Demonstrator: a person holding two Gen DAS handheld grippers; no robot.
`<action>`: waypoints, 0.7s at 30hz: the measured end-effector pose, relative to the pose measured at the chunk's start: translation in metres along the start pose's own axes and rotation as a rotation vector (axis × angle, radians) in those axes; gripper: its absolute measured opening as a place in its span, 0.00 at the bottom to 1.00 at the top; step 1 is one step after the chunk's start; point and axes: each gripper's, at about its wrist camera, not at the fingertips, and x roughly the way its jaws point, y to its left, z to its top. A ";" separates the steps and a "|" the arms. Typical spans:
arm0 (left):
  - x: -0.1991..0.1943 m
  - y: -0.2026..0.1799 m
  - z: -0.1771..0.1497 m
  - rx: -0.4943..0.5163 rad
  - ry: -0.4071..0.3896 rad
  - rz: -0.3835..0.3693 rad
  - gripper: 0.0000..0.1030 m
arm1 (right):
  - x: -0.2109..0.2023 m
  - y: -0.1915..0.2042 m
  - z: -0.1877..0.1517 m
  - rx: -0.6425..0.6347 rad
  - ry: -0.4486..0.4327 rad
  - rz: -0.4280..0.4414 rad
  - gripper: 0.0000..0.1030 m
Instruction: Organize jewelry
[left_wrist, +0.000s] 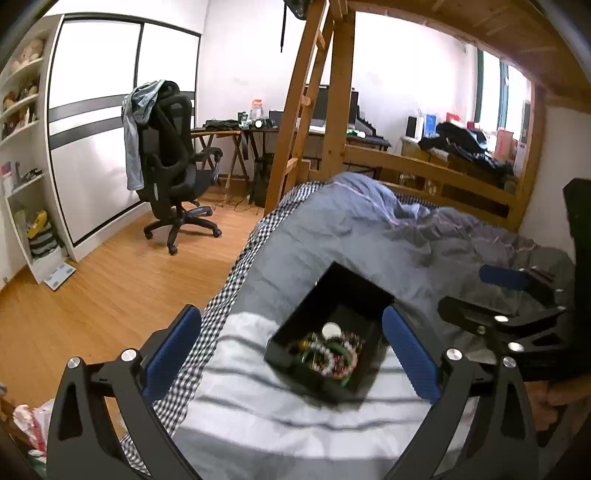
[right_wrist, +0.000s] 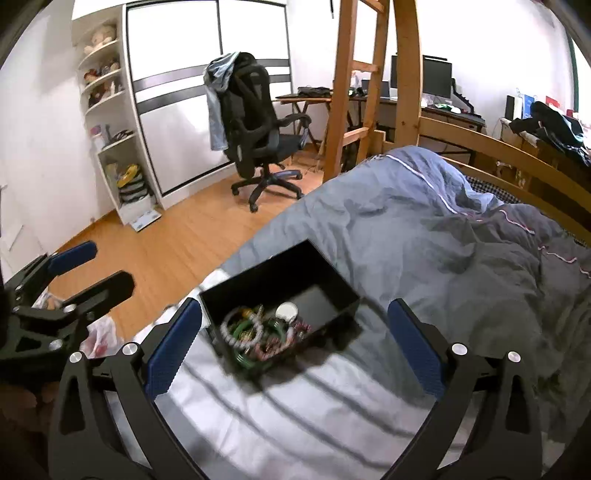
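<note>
An open black box (left_wrist: 334, 295) sits on the bed, on a white striped cloth (left_wrist: 295, 417). It holds a tangle of bead bracelets (left_wrist: 332, 350), green, white and red, and a small white round piece (left_wrist: 331, 328). My left gripper (left_wrist: 291, 350) is open and empty, its blue pads on either side of the box. In the right wrist view the same box (right_wrist: 295, 273) and its jewelry (right_wrist: 262, 332) lie between my right gripper's open, empty fingers (right_wrist: 413, 350). My right gripper (right_wrist: 291, 347) hovers just short of the box. Each gripper shows at the edge of the other's view.
A grey-blue duvet (left_wrist: 388, 236) covers the bed behind the box. The bed's left edge drops to a wooden floor (left_wrist: 110, 288). A black office chair (left_wrist: 173, 162), white shelves (left_wrist: 22, 147), a wooden bunk ladder (left_wrist: 306, 110) and a desk stand beyond.
</note>
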 end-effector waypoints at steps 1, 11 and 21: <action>-0.002 -0.002 -0.005 0.005 0.015 0.002 0.94 | -0.003 0.002 -0.003 -0.006 0.007 0.007 0.96; -0.004 -0.025 -0.061 0.131 0.081 0.084 0.94 | -0.026 -0.002 -0.058 -0.068 0.010 0.019 0.96; -0.008 -0.029 -0.072 0.141 0.049 0.131 0.94 | -0.019 -0.029 -0.082 0.010 -0.045 0.075 0.96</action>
